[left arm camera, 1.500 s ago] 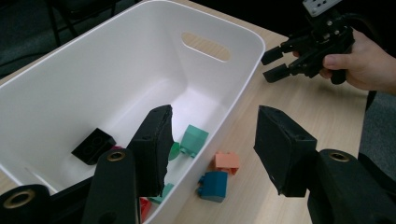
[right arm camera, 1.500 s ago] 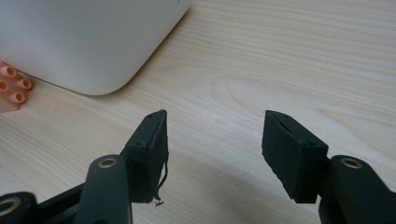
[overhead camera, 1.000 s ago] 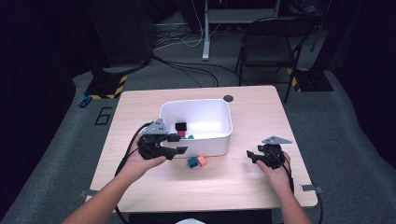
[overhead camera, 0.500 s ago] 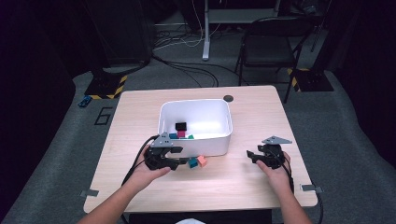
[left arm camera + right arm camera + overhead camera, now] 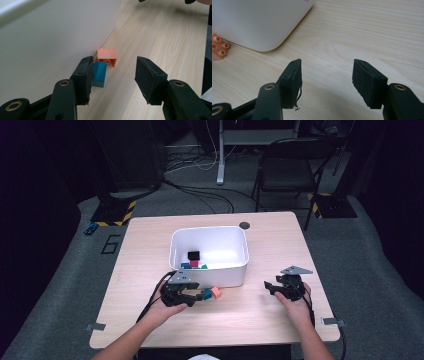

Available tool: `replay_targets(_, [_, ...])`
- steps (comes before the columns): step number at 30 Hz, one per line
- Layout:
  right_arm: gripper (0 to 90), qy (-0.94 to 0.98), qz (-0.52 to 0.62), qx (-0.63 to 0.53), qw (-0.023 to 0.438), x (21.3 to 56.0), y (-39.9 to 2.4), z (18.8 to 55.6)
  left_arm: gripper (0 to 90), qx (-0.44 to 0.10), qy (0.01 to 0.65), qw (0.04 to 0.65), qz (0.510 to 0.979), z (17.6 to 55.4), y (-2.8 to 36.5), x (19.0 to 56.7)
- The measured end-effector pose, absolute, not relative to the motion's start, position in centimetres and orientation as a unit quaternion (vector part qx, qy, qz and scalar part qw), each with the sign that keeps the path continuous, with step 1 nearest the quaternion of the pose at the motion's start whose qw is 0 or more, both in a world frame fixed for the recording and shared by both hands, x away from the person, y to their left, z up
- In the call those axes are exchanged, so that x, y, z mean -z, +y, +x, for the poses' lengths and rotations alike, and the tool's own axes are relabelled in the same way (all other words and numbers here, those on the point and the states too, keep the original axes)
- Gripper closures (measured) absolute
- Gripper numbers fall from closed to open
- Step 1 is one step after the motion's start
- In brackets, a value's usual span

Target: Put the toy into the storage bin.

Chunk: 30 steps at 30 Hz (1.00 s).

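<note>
Item: blue block (image 5: pixel 99 74). Small toy brick, teal-blue, with a sloped upper face; it lies on the bench (image 5: pixel 280 250) close to the near wall of the white bin (image 5: pixel 210 276), at the bin's front left part. In the high view it shows as a teal speck (image 5: pixel 206 294) at the tip of the left tool.

Item: orange block (image 5: pixel 107 56). Salmon-orange studded brick, just behind the blue block and touching it or nearly so, close against the bin wall. In the right tool's view its studs face sideways at the frame's left edge (image 5: pixel 218 47).

Item: white bin. Rounded rectangular tub at the middle of the bench, holding a dark block (image 5: pixel 193 255) and several teal and green pieces (image 5: pixel 196 266).

Item: left tool (image 5: pixel 113 75). Held low over the bench in the left hand (image 5: pixel 167 301), pointing along the bin's front wall toward the blocks. Jaws have just been closing slightly yet stand apart, released; the blue block sits just ahead of the left jaw's tip, and whether that jaw touches it cannot be told.

Item: right tool (image 5: pixel 326 75). Held in the right hand (image 5: pixel 295 301) on the bench right of the bin, well apart from the blocks. Jaws wide, released, bare wood between them.
</note>
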State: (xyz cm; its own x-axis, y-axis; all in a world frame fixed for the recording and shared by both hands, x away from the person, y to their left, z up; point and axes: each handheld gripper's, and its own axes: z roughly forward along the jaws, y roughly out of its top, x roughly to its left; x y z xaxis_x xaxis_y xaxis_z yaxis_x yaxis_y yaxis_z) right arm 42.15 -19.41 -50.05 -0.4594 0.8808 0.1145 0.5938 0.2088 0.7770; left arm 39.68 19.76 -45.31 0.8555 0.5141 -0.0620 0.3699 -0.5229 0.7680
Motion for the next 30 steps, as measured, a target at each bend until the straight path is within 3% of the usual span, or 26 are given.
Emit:
replay_targets(16, [40.3, 0.756, 0.488, -0.397, 0.18, 50.0, -19.4, 42.2, 51.2, -0.101, 0.259, 0.389, 0.879, 40.4, 18.2, 48.8])
replay_targets(30, [40.3, 0.756, 0.487, -0.399, 0.177, 50.1, -19.3, 42.2, 56.3, -0.12, 0.246, 0.369, 0.888, 40.6, 17.5, 49.5])
